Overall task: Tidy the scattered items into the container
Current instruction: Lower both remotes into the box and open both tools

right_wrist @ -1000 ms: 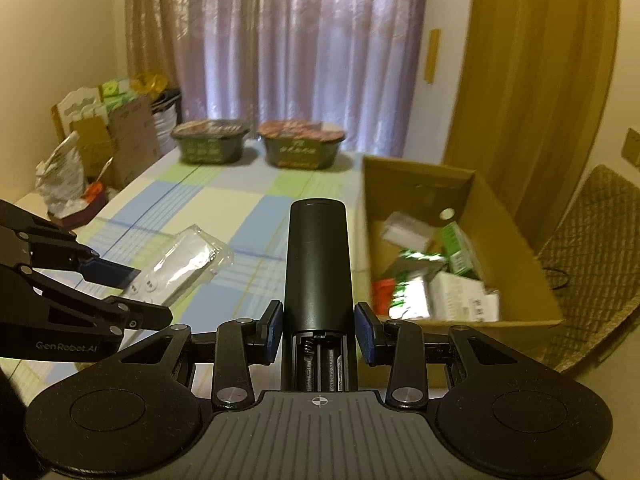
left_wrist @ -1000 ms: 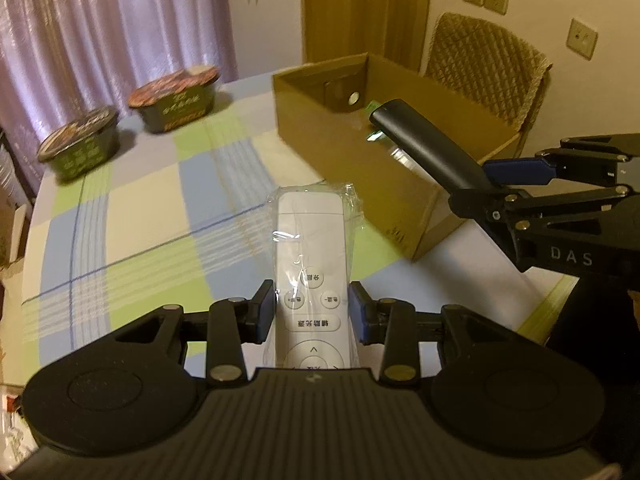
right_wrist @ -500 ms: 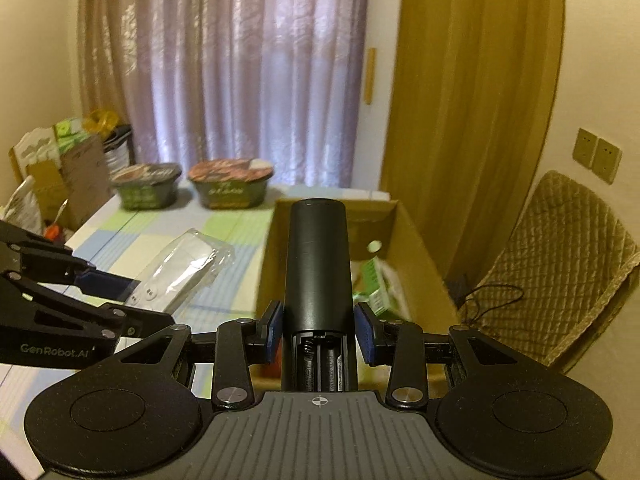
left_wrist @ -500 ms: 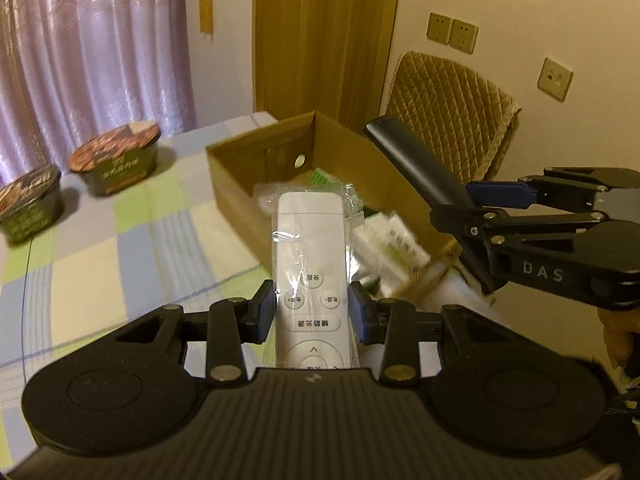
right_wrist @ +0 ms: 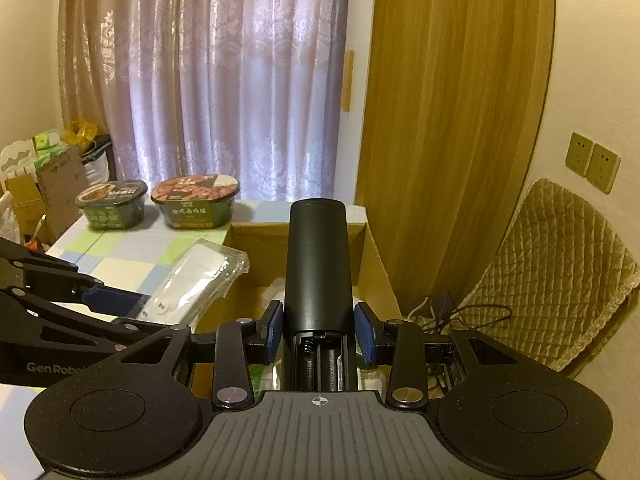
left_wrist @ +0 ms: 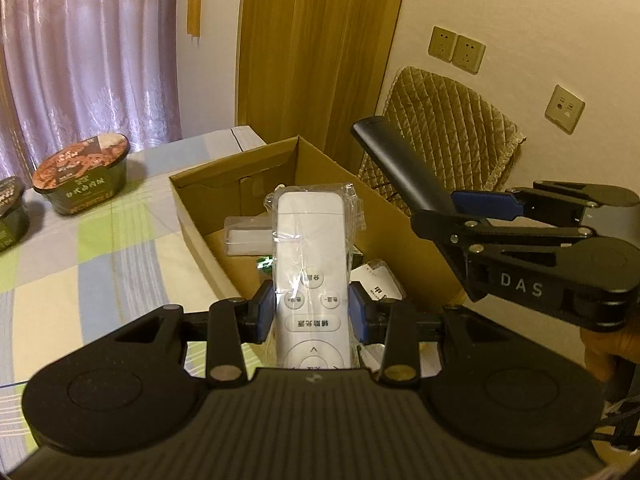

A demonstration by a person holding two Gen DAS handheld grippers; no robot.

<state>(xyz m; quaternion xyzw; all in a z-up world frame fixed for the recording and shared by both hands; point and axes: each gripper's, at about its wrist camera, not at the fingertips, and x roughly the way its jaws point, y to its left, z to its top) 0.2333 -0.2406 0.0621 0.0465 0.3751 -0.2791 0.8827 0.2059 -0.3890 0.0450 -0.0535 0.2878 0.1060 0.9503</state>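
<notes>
Left wrist view: left gripper [left_wrist: 312,312] clamped on white remote [left_wrist: 311,264], right gripper [right_wrist: 319,328] on black remote [right_wrist: 318,264], both above cardboard box [left_wrist: 200,220] at frame centre; lower before releasing.

Left tool [left_wrist: 312,312]: blue pads [left_wrist: 264,312] clamped on both sides of a bagged white remote [left_wrist: 310,248], held level and pointing forward, raised above the surface. Right tool [right_wrist: 319,330]: pads [right_wrist: 274,330] closed on a black remote [right_wrist: 318,264] near its open battery bay, also level; in the left view it sits to the right [left_wrist: 476,208], angled inward toward the left tool, the two near each other but not touching. A bit of the person's hand [left_wrist: 600,356] shows behind the right tool body at the frame's right edge; wrists and arms are out of view.
</notes>
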